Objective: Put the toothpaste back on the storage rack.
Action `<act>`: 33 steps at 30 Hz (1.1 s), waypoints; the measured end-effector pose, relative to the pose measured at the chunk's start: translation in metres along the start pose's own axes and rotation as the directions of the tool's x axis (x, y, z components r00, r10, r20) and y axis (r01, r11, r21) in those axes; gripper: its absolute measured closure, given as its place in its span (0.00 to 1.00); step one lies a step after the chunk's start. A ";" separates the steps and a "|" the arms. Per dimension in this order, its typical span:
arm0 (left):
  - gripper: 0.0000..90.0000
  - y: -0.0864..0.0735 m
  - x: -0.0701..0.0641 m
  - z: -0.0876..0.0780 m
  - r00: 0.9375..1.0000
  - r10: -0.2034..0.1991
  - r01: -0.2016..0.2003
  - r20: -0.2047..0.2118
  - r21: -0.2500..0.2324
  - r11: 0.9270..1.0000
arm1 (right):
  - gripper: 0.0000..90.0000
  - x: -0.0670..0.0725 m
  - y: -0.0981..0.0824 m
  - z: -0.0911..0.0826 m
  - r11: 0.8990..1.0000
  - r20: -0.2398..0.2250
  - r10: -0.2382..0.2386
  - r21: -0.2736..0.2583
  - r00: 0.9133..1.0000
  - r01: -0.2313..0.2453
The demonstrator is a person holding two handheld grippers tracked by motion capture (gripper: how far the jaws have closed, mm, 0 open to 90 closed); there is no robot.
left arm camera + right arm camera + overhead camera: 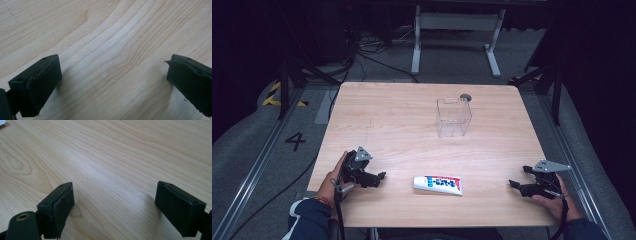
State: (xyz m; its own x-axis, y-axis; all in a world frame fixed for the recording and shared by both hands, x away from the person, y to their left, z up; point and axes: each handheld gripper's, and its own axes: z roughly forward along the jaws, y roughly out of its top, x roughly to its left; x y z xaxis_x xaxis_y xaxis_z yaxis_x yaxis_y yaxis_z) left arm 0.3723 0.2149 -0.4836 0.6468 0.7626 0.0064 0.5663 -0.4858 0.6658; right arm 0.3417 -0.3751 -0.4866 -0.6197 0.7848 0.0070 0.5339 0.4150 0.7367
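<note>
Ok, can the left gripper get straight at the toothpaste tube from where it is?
Probably yes. The left gripper sits beside the toothpaste tube with bare table between them, jaws wide open. The clear container stands farther back, out of the path.

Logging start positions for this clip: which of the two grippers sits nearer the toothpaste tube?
The left gripper. Its open jaws point at the toothpaste tube across a short gap of table, while the right gripper, also open, sits clearly farther from the tube's other end.
</note>
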 end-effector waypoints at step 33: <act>0.22 0.047 -0.034 -0.004 0.925 0.337 -0.365 0.174 0.163 0.917 | 0.17 0.000 0.001 0.002 1.000 0.007 0.004 -0.001 1.000 -0.004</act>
State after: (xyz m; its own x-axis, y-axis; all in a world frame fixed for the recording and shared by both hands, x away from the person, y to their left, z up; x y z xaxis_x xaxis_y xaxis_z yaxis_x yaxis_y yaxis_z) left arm 0.3747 0.1682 -0.4498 0.8782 0.4675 0.1008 0.3664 -0.7931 0.4865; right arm 0.3433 -0.3739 -0.4869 -0.6137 0.7895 0.0048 0.5353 0.4116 0.7376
